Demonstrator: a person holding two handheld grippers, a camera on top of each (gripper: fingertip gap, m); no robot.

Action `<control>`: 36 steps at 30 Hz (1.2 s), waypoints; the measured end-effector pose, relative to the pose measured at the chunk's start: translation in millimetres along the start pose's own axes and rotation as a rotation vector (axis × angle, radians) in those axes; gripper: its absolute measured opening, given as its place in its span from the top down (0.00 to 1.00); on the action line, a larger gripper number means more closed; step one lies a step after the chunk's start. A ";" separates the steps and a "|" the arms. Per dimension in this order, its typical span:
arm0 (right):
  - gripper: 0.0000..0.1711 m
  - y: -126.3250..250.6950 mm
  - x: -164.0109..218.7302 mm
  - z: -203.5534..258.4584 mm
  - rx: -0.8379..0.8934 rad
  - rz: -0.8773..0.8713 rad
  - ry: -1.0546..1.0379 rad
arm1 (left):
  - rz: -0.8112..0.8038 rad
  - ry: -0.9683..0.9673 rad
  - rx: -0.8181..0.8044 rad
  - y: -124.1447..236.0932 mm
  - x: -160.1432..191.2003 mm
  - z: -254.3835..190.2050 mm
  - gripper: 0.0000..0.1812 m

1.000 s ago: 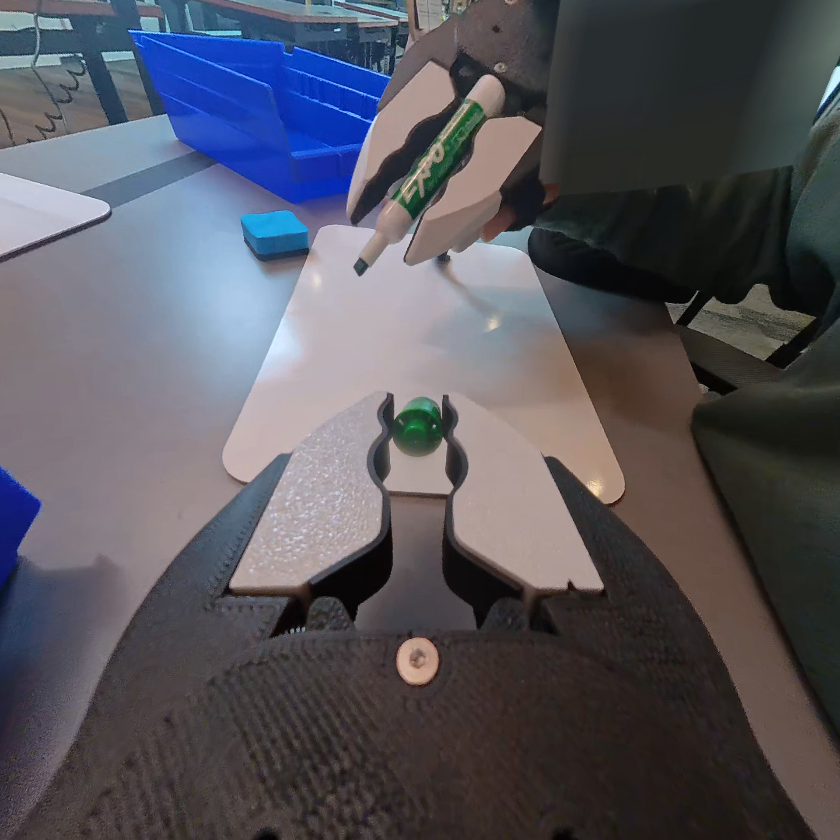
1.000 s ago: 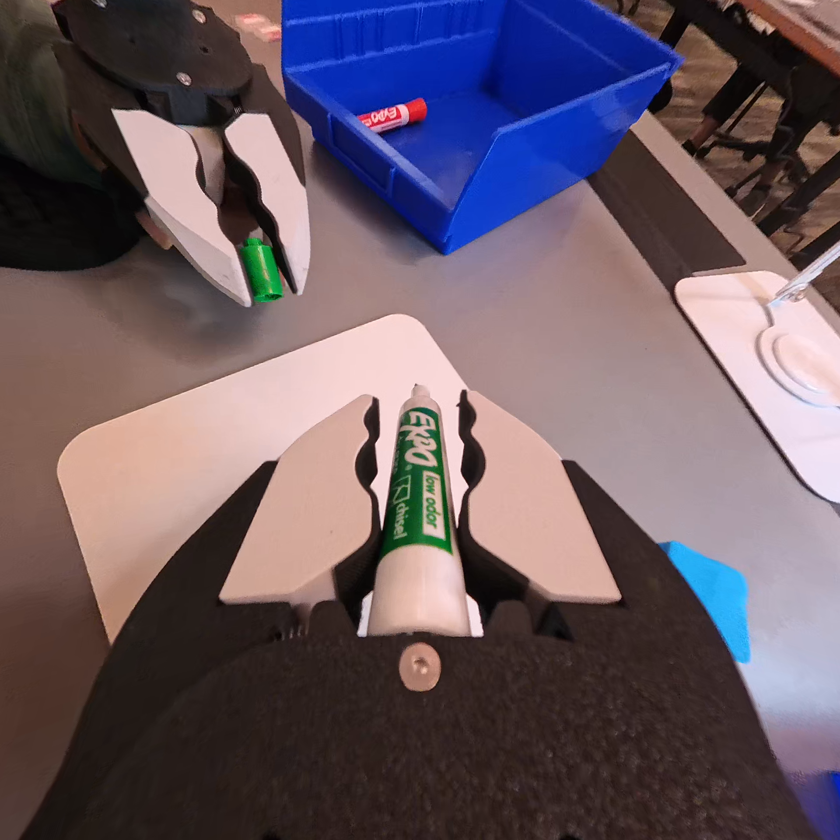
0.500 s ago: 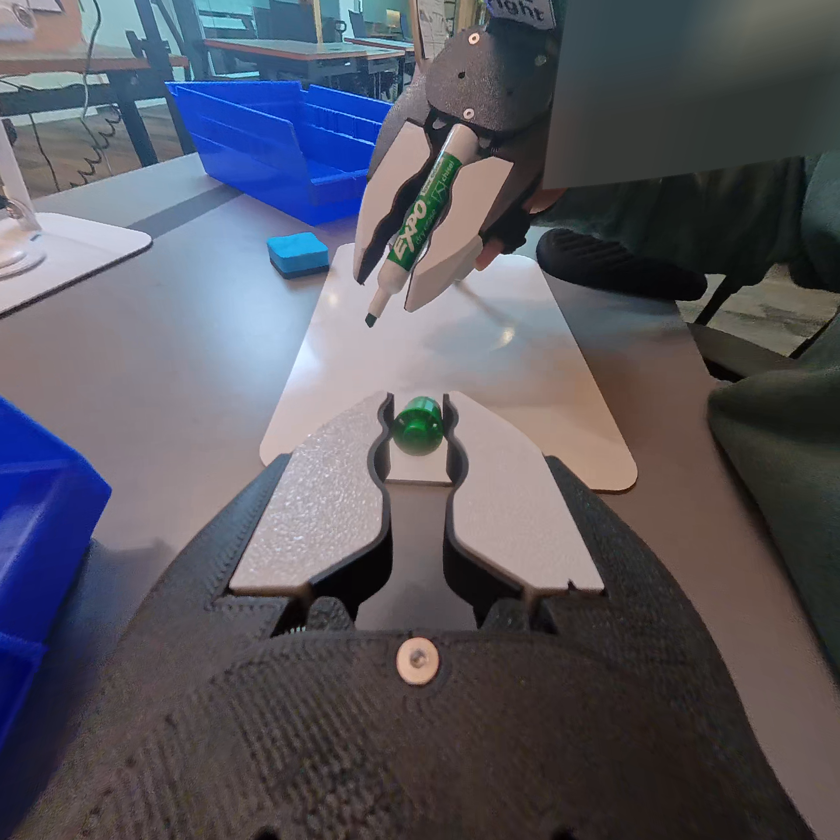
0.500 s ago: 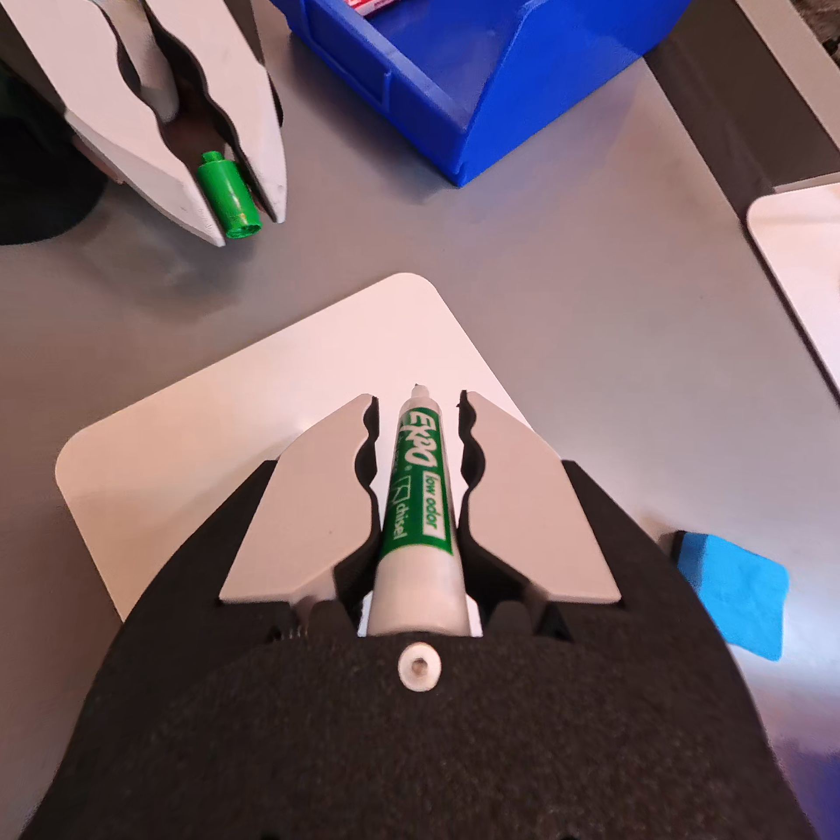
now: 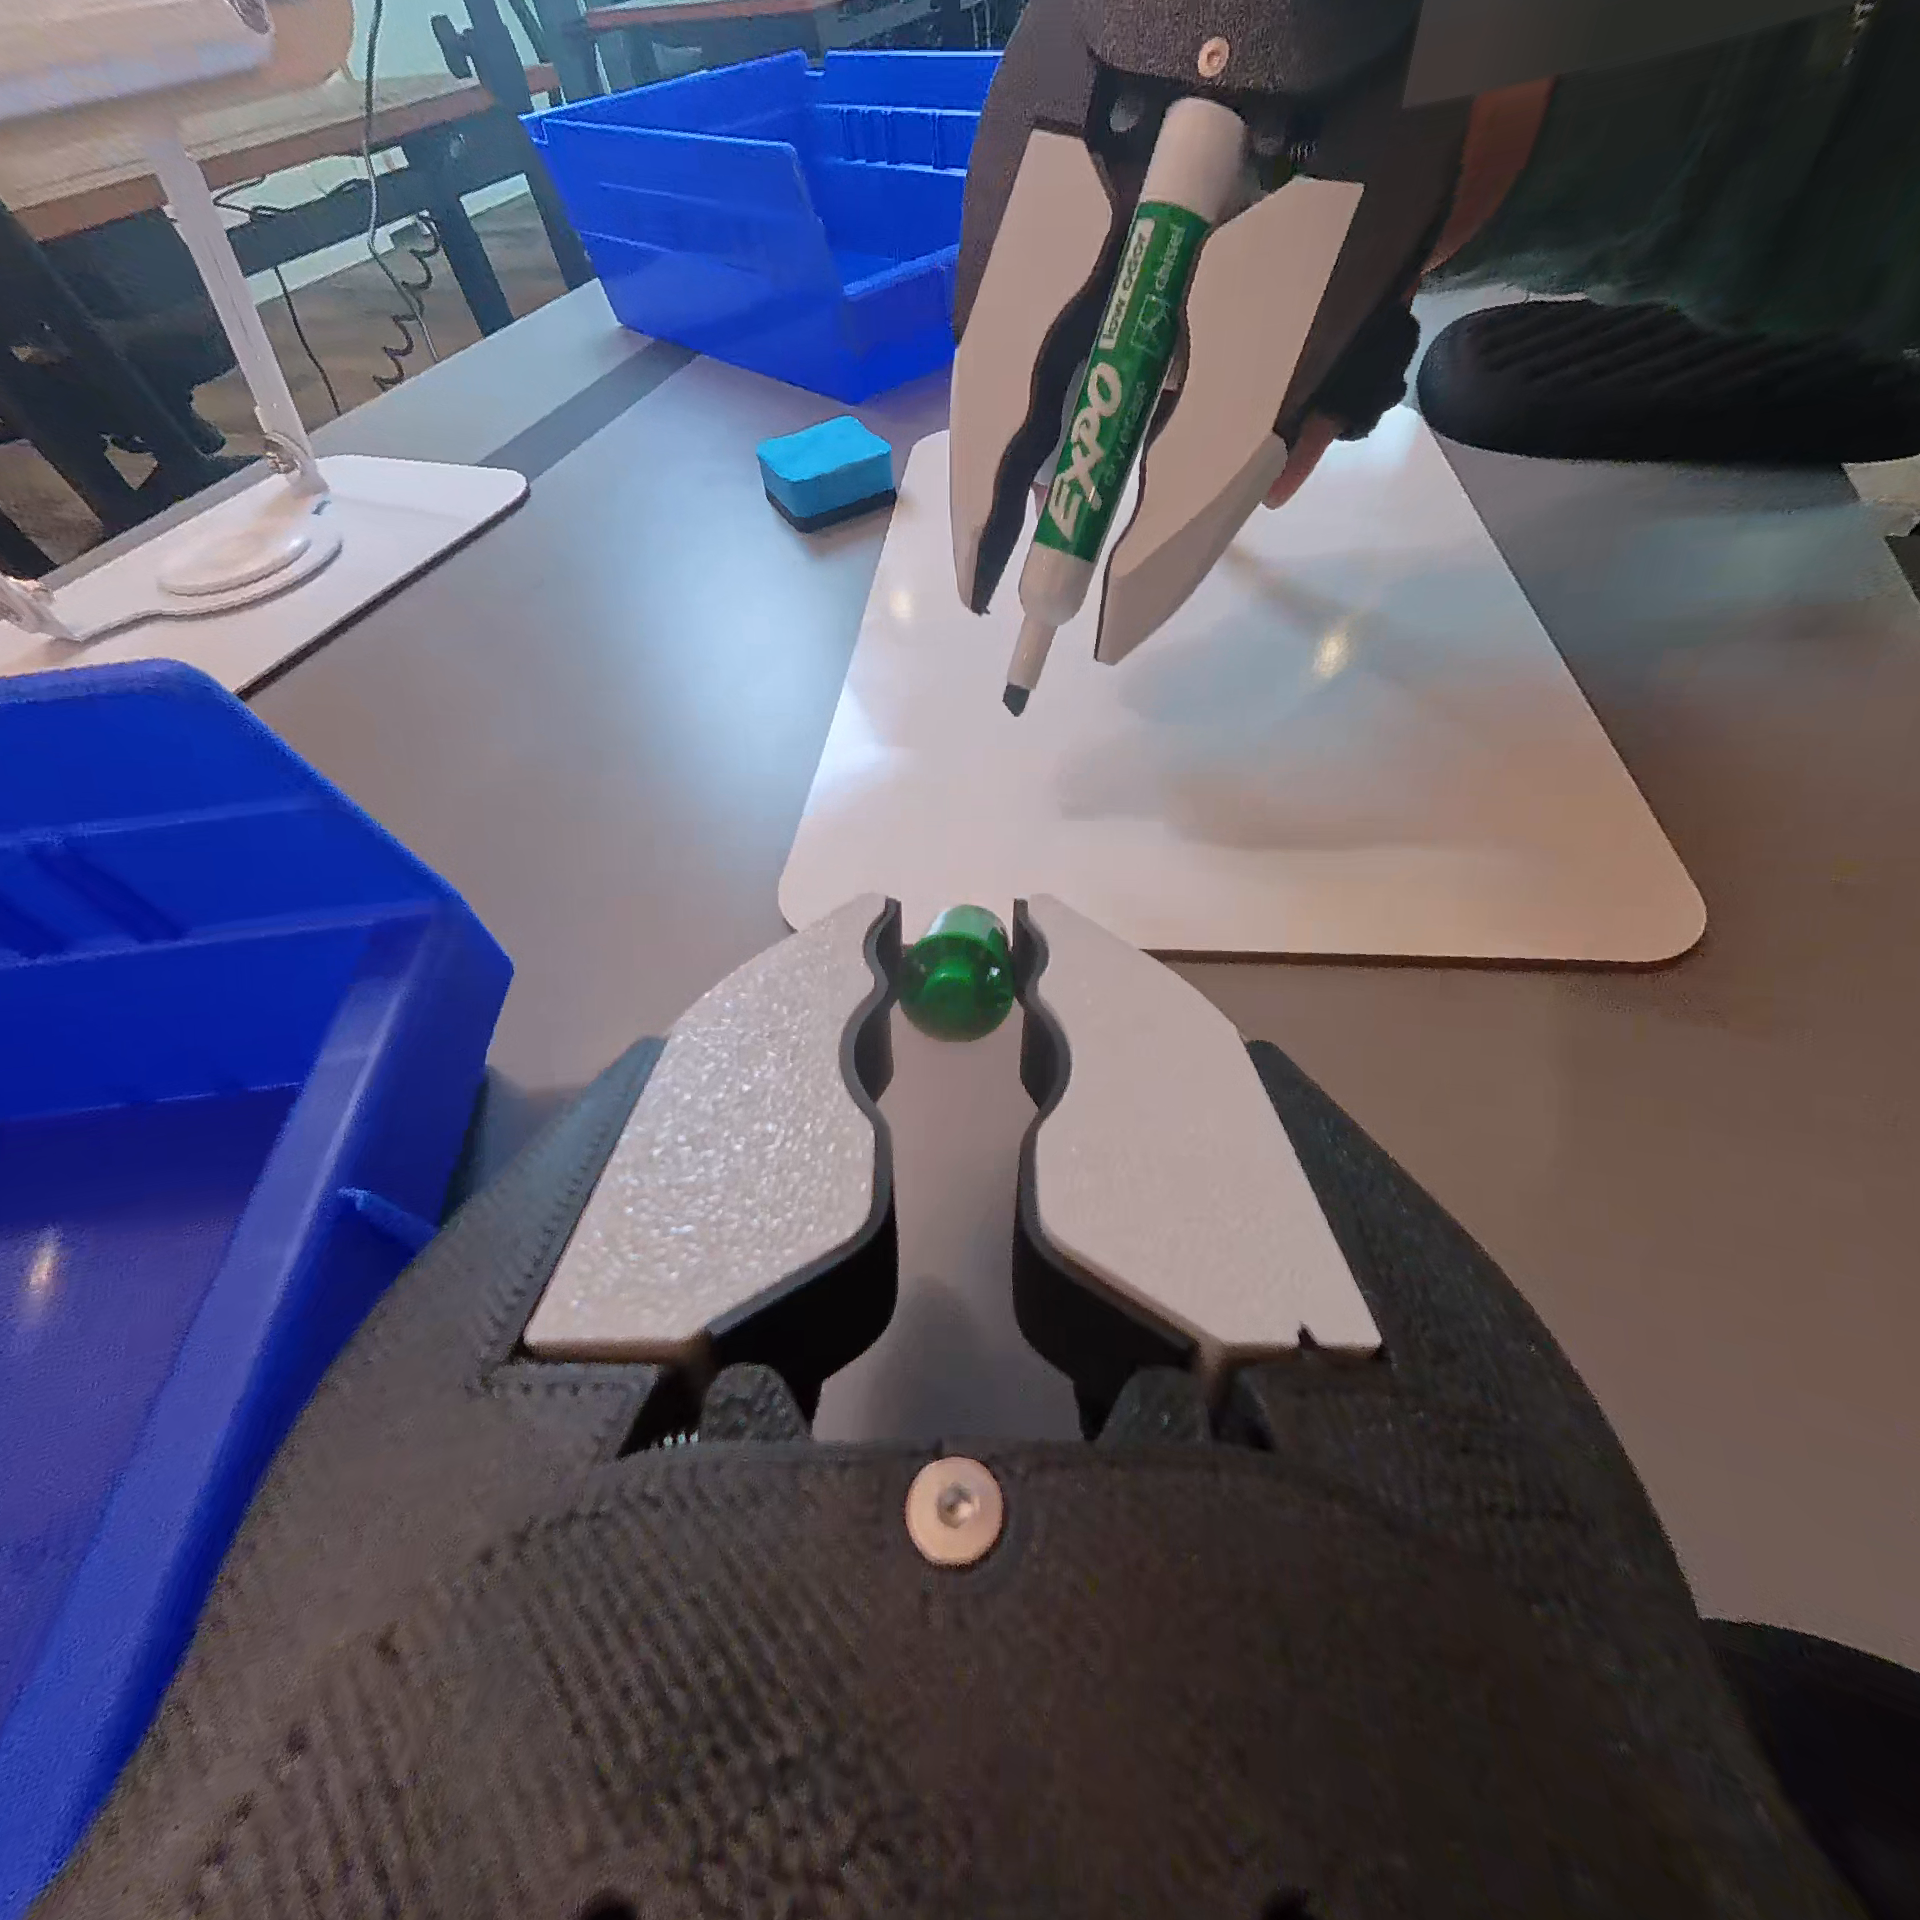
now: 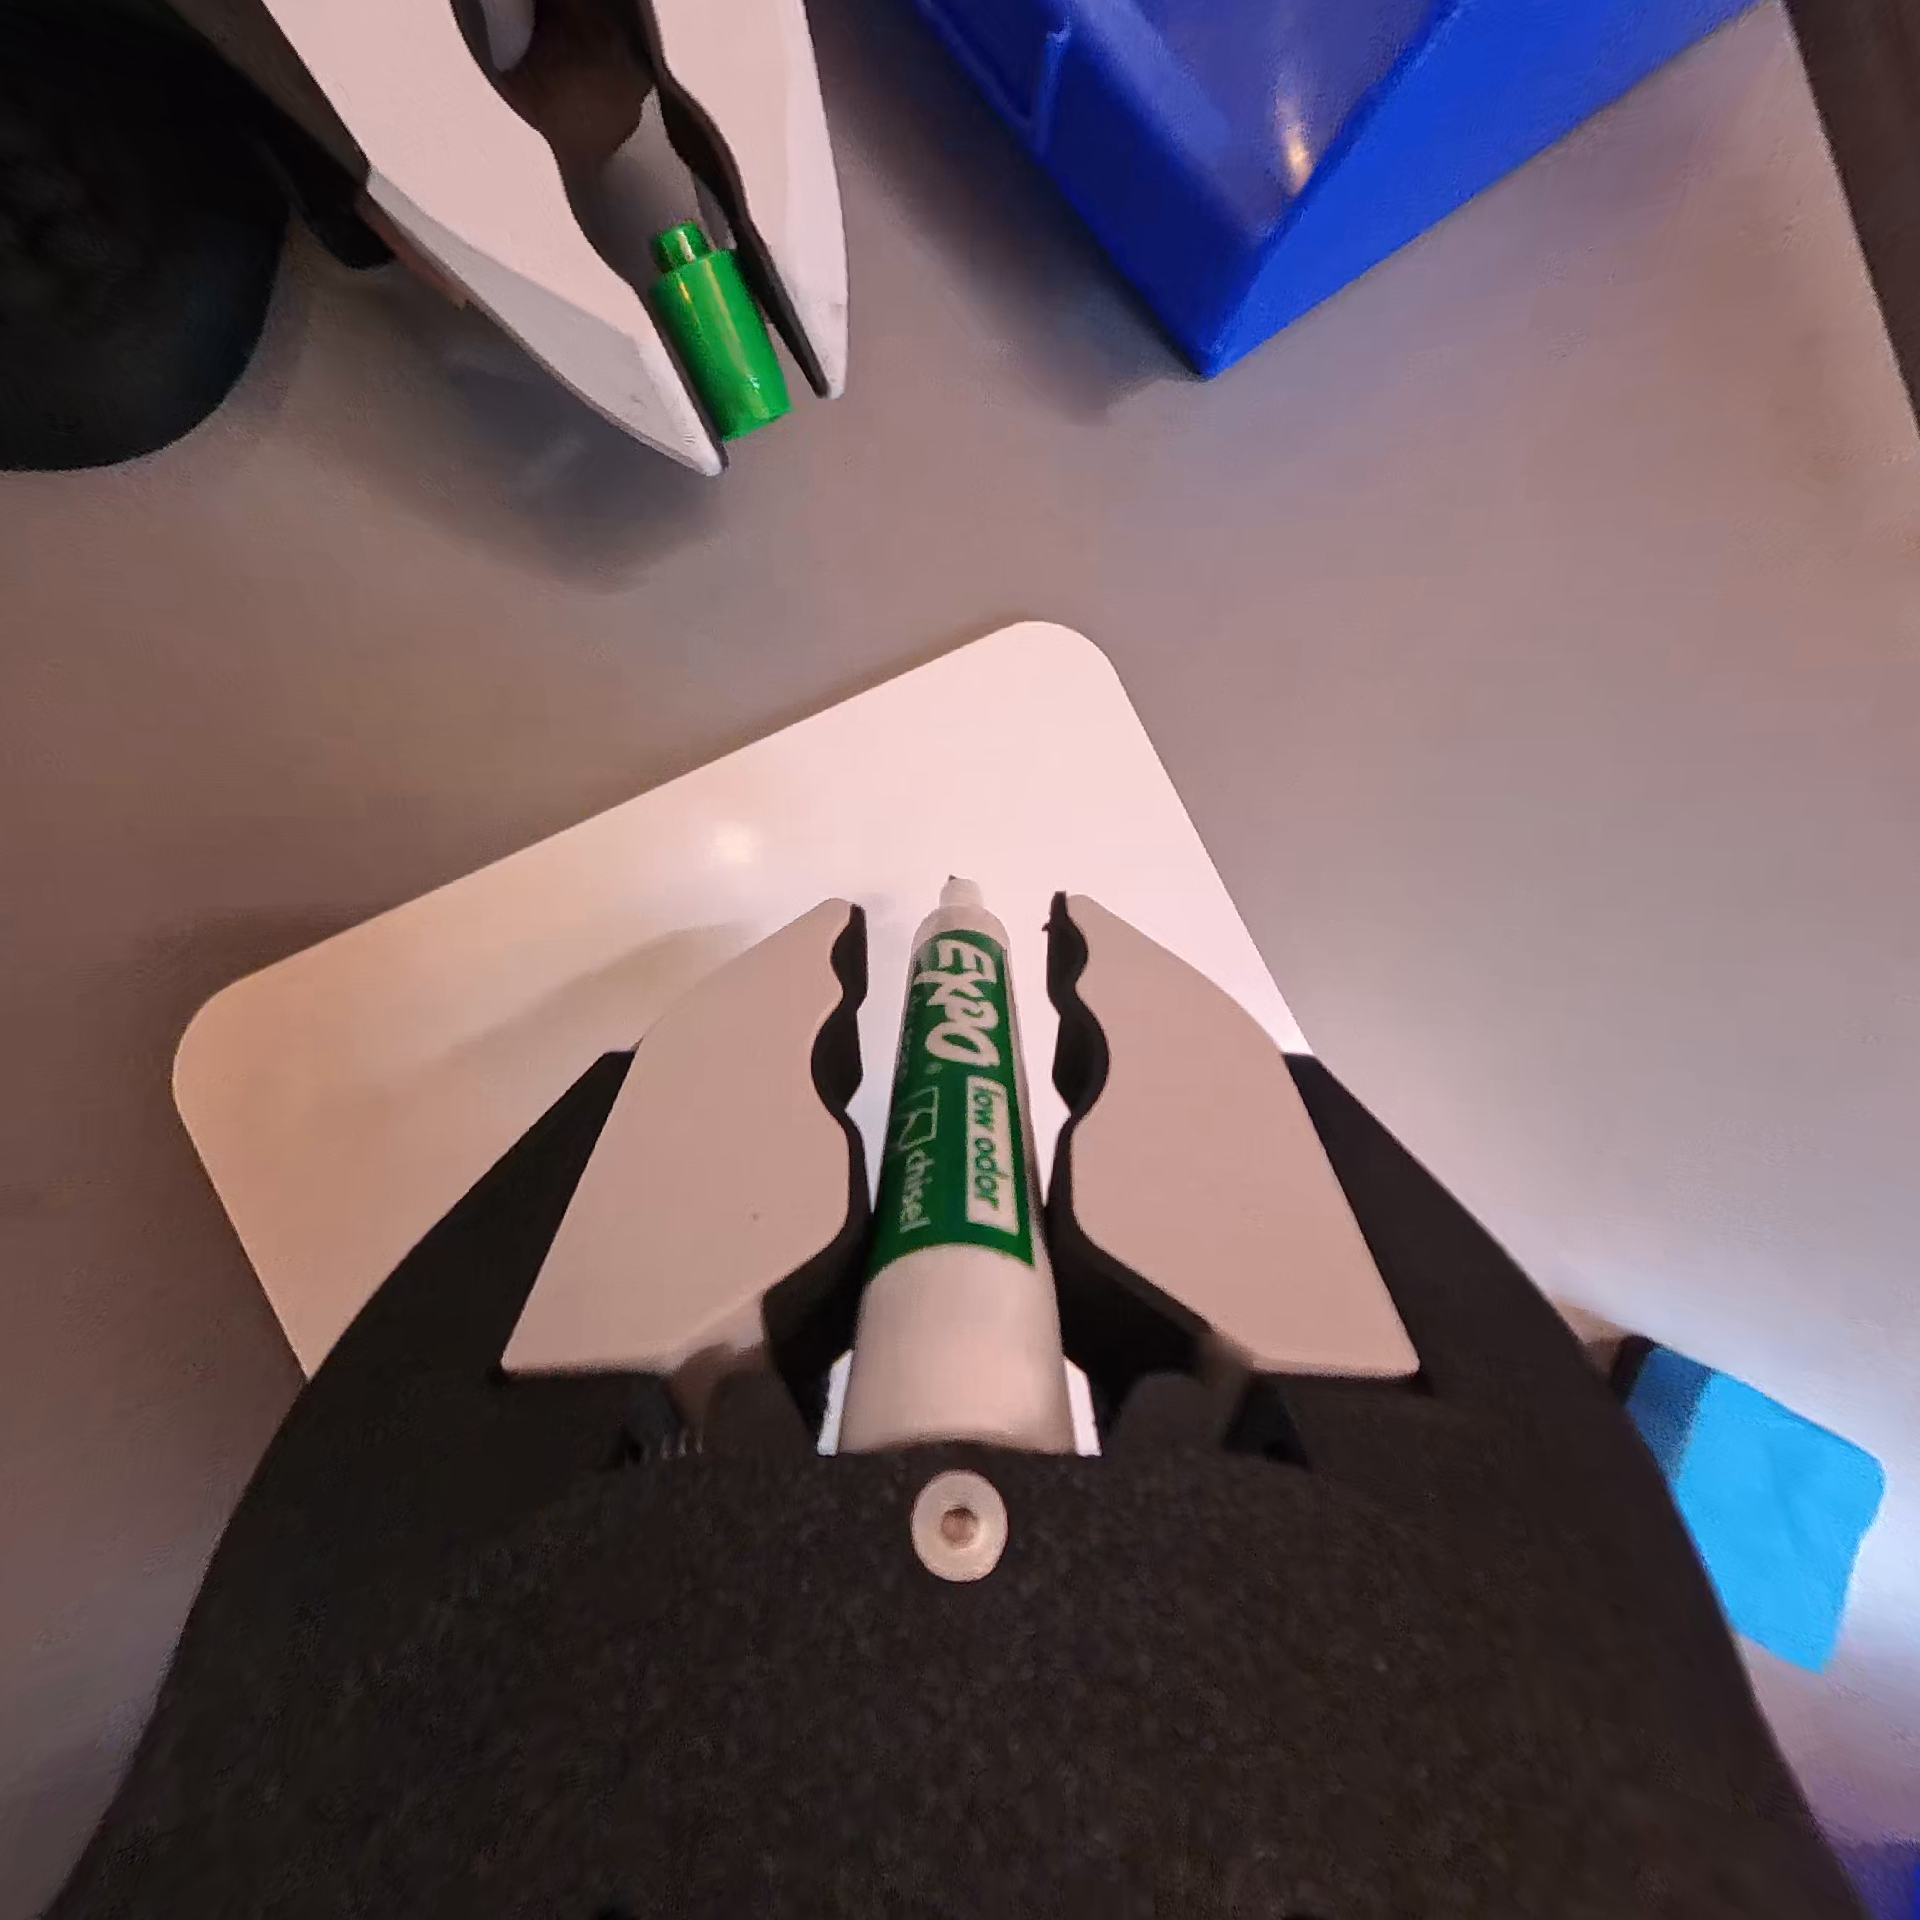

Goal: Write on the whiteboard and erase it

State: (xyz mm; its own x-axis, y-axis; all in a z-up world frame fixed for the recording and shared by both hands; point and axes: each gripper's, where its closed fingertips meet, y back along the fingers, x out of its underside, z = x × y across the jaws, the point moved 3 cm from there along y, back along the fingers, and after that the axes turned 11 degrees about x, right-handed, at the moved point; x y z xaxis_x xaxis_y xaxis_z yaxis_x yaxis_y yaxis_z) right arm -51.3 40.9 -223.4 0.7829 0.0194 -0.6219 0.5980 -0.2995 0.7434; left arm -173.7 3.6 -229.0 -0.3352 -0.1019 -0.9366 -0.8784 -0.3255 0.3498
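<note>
Left wrist view shows my left gripper (image 5: pixel 951 920) low in the middle of the frame, its two pale fingers clamped on a small green marker cap (image 5: pixel 954 985) right at their tips. Just beyond those tips lies the white whiteboard (image 5: pixel 1351 790), flat on the grey table (image 5: pixel 623 727) and filling the centre right of the frame; its surface looks blank from here. Above it, in the upper middle, my right gripper (image 5: pixel 1044 634) points steeply down, closed on a green and white marker (image 5: pixel 1112 384). The marker's dark tip hangs over the board's left part, and I cannot tell whether it touches. A blue eraser (image 5: pixel 826 473) sits on the table just off the board's far left corner. One blue bin (image 5: pixel 769 229) stands behind it in the upper middle, and another blue bin (image 5: pixel 156 1039) fills the left edge near my gripper. A white stand on a flat white base (image 5: pixel 239 520) sits at the upper left.

From the right wrist view, my right gripper (image 6: pixel 956 914) holds the marker (image 6: pixel 961 1122) lengthwise between its fingers, gripped far back near their base, tip forward over the whiteboard (image 6: pixel 520 935) in the middle of the frame. My left gripper (image 6: pixel 764 416) shows at the upper left, off the board over the bare table (image 6: pixel 1351 623), with the cap (image 6: pixel 717 332) pinched between its tips. The eraser (image 6: pixel 1766 1517) peeks out at the lower right, and a corner of a blue bin (image 6: pixel 1299 156) fills the upper right.
</note>
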 end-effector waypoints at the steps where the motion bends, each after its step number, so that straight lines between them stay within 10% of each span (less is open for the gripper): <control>1: 0.80 -2.2 -1.6 1.6 -0.009 0.006 0.009 | 0.001 -0.001 -0.002 -0.2 0.6 0.2 0.89; 36: 0.81 -15.3 7.2 46.1 -0.129 0.168 0.336 | 0.048 0.047 0.065 -6.8 6.6 -7.8 0.89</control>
State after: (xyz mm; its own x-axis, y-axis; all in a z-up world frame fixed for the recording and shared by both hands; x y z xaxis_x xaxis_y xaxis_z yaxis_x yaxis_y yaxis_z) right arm -62.7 1.6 -250.6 0.8714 0.2981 -0.3895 0.4566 -0.2030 0.8662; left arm -167.3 -2.2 -237.8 -0.3626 -0.1608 -0.9180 -0.8825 -0.2573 0.3937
